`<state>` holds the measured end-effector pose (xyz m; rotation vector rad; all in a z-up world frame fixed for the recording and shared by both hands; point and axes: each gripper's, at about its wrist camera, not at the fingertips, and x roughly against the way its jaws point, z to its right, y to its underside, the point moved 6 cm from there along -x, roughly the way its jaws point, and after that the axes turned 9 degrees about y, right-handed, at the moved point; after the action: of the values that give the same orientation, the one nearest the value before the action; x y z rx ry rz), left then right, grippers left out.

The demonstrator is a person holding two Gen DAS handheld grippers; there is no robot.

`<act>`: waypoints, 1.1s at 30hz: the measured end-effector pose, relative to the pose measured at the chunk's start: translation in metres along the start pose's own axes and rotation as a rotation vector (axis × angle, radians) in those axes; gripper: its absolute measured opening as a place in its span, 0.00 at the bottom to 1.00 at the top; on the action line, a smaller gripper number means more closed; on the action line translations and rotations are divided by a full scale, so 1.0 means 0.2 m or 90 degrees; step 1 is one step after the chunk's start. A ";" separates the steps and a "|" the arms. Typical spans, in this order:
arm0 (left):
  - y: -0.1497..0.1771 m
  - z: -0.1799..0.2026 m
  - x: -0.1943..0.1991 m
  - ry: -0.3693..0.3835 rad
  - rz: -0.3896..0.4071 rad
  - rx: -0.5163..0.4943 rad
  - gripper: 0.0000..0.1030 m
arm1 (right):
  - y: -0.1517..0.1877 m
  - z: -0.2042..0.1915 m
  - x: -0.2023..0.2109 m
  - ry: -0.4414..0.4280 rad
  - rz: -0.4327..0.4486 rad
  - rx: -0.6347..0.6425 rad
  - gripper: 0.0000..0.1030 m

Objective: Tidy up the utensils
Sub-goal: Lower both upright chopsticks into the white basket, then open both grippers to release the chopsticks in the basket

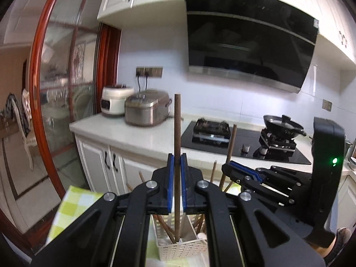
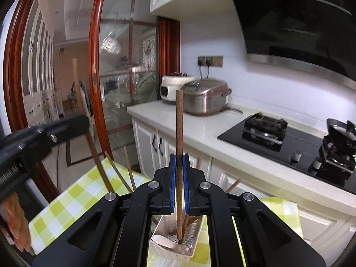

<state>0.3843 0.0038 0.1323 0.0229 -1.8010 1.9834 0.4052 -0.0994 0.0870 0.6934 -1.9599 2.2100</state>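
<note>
My left claw (image 1: 177, 155) grips a chopstick (image 1: 177, 133) upright, its tip down over the white basket (image 1: 180, 248). My right claw (image 2: 179, 156) grips another chopstick (image 2: 179, 129) upright over the same basket (image 2: 171, 252). More chopsticks lean in the basket, which sits on the green-checked cloth (image 2: 73, 198). Stove (image 1: 244, 140) on the worktop behind.

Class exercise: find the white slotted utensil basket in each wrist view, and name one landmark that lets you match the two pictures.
Left wrist view: the white basket sits bottom centre, below the left gripper.
Right wrist view: it sits bottom centre, below the right gripper.
Shared landmark: the steel rice cooker on the counter.
</note>
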 end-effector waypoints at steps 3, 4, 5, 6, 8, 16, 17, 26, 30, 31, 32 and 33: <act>0.10 -0.05 -0.09 0.003 -0.031 0.021 0.06 | 0.08 -0.05 -0.10 -0.004 -0.043 0.022 0.06; 0.13 -0.07 -0.12 0.006 -0.043 0.029 0.06 | 0.11 -0.06 -0.13 -0.006 -0.057 0.026 0.06; 0.17 -0.09 -0.15 0.006 -0.053 0.038 0.06 | 0.14 -0.06 -0.15 -0.005 -0.066 0.027 0.06; 0.19 -0.11 -0.16 0.003 -0.058 0.043 0.06 | 0.16 -0.07 -0.17 -0.005 -0.076 0.028 0.06; 0.24 -0.14 -0.18 -0.004 -0.068 0.053 0.06 | 0.20 -0.08 -0.21 -0.006 -0.088 0.026 0.06; 0.35 -0.26 -0.14 -0.047 -0.072 0.063 0.11 | 0.26 -0.02 -0.24 0.007 -0.101 -0.009 0.11; 0.36 -0.27 -0.12 -0.052 -0.068 0.062 0.17 | 0.26 -0.02 -0.23 0.009 -0.100 -0.011 0.13; 0.42 -0.30 0.19 -0.108 -0.007 0.082 0.79 | 0.32 0.04 0.02 0.007 -0.073 -0.047 0.34; 0.51 -0.30 0.31 -0.127 0.000 0.096 0.91 | 0.44 0.04 0.13 0.000 -0.073 -0.069 0.37; 0.56 -0.29 0.33 -0.129 -0.003 0.096 0.91 | 0.49 0.04 0.17 -0.003 -0.078 -0.074 0.38; 0.59 -0.28 0.35 -0.131 -0.007 0.095 0.92 | 0.54 0.04 0.19 -0.002 -0.082 -0.080 0.40; 0.62 -0.27 0.37 -0.132 -0.011 0.092 0.92 | 0.57 0.04 0.21 -0.002 -0.085 -0.086 0.41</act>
<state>0.2916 0.0740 0.0309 0.2991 -1.7679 2.1635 0.3280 -0.1345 0.0007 0.7830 -1.9800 1.9811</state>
